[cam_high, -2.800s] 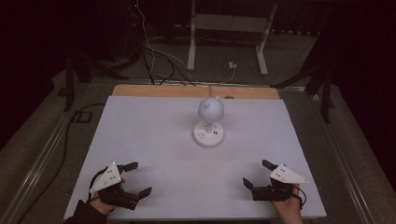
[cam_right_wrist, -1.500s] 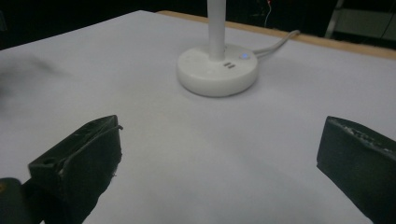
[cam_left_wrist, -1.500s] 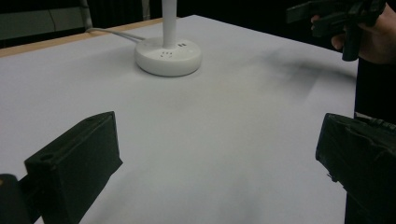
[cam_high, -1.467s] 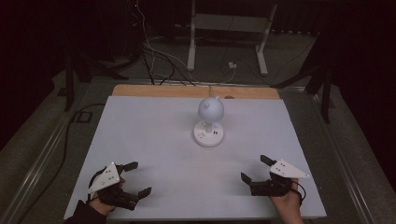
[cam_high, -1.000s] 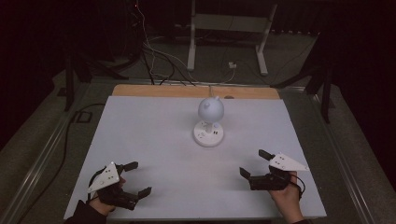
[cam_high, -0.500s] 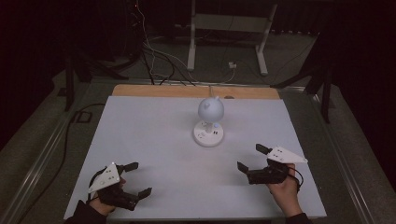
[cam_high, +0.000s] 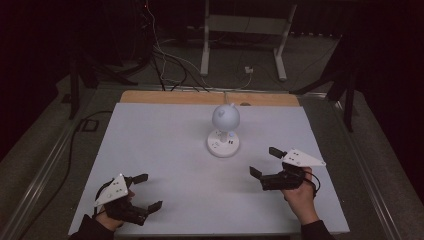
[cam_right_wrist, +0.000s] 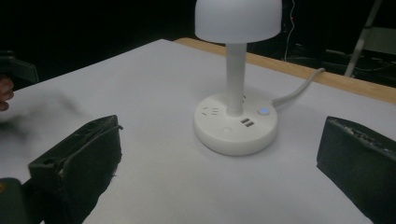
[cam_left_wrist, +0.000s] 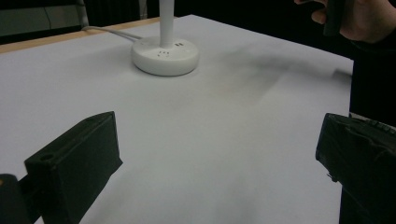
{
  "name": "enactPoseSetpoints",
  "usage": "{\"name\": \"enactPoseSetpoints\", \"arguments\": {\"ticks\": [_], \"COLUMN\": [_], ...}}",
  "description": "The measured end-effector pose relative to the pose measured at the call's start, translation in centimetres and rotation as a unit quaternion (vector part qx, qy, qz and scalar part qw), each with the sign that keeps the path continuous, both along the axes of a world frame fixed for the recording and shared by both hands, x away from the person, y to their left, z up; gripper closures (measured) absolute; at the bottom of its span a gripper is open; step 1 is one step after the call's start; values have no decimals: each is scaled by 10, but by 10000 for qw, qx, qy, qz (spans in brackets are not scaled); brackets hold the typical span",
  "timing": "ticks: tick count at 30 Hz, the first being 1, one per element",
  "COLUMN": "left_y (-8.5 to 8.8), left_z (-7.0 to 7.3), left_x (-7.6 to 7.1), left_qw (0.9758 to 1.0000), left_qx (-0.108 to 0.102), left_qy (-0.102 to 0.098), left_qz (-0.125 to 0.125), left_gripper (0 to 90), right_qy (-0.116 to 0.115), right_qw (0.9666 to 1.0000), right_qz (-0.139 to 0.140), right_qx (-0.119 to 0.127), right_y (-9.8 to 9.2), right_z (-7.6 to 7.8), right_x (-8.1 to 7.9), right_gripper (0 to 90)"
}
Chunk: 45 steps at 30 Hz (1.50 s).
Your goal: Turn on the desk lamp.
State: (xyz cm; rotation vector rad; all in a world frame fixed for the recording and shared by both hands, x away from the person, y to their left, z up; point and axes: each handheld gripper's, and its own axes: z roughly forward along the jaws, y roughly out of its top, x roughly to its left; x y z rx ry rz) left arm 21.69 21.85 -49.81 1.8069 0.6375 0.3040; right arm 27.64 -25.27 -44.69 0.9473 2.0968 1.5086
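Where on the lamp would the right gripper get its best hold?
Probably the thin upright stem, approached level from the right gripper's near side. It is narrow enough for the open jaws; the dome shade and round base look too wide.

Both hand-held grippers (left, right) gape, holding nothing.

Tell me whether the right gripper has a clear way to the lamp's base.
Probably yes. The right gripper is open and faces the lamp, with bare table between them.
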Motion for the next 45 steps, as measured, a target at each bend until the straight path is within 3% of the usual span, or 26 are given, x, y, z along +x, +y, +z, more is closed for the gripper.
{"name": "enactPoseSetpoints", "arguments": {"ticks": [22, 33, 39, 45], "left_y": [0, 2, 2, 3], "left_z": [0, 1, 1, 1], "left_x": [0, 0, 0, 0], "left_qw": [10000, 10000, 10000, 9999], "left_qx": [-25, -55, -58, -70], "left_qy": [8, 22, 37, 63], "left_qz": [11, 35, 44, 41], "left_gripper": [4, 4, 4, 4], "right_qy": [124, 288, 339, 430], "right_qw": [9993, 9981, 9979, 9983], "right_qz": [349, 521, 437, 293], "right_qx": [42, -186, -323, -263], "right_y": [33, 52, 61, 67], "right_z": [7, 2, -1, -8], "right_x": [19, 29, 35, 43], "right_gripper": [0, 0, 0, 0]}}
